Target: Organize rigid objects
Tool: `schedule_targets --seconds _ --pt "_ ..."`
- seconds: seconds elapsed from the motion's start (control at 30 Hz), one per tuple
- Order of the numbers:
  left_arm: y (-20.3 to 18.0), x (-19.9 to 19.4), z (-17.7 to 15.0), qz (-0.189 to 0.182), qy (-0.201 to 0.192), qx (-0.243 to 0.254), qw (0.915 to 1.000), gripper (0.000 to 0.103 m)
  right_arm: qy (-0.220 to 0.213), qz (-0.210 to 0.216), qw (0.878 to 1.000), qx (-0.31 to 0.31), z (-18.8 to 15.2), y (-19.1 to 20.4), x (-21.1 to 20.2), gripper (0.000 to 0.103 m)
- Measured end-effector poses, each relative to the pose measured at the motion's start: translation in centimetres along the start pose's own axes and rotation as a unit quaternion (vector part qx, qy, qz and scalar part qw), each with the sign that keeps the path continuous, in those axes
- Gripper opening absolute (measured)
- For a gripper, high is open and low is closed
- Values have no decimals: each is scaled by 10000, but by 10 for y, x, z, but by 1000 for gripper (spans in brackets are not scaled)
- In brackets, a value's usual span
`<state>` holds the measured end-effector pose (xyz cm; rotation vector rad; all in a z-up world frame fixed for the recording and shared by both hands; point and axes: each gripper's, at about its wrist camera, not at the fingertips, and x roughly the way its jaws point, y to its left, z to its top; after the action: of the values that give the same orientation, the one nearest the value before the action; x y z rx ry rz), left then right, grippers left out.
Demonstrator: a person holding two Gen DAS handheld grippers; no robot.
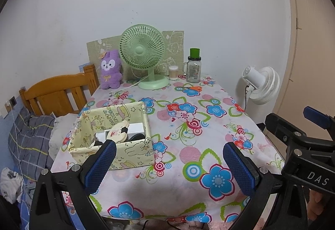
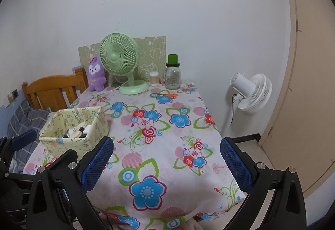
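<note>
A yellow printed fabric box (image 1: 134, 154) (image 2: 58, 142) stands at the table's left side. It holds a white box (image 1: 136, 128), a bear-shaped wooden piece (image 1: 119, 131) and a dark item. Orange-handled scissors (image 1: 193, 88) (image 2: 169, 95) lie near the table's far end. My left gripper (image 1: 169, 163) is open and empty, low over the table's near edge, its left finger in front of the fabric box. My right gripper (image 2: 167, 158) is open and empty, to the right of the box, over the near edge.
At the far end stand a green desk fan (image 1: 144, 56), a purple plush (image 1: 110, 69), a cotton-swab jar (image 1: 173, 72) and a glass jar with a green cup on top (image 1: 194, 68). A white floor fan (image 2: 251, 91) stands right of the table. A bed with a wooden headboard (image 1: 58, 91) lies left.
</note>
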<state>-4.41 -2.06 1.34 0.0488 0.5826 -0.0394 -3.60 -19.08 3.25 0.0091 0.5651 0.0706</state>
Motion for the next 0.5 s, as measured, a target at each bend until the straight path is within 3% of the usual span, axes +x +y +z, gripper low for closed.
schedule_targets --seconds 0.5 --pt "-3 4 4 -27 0 30 10000 103 35 -20 10000 54 1 -2 5 103"
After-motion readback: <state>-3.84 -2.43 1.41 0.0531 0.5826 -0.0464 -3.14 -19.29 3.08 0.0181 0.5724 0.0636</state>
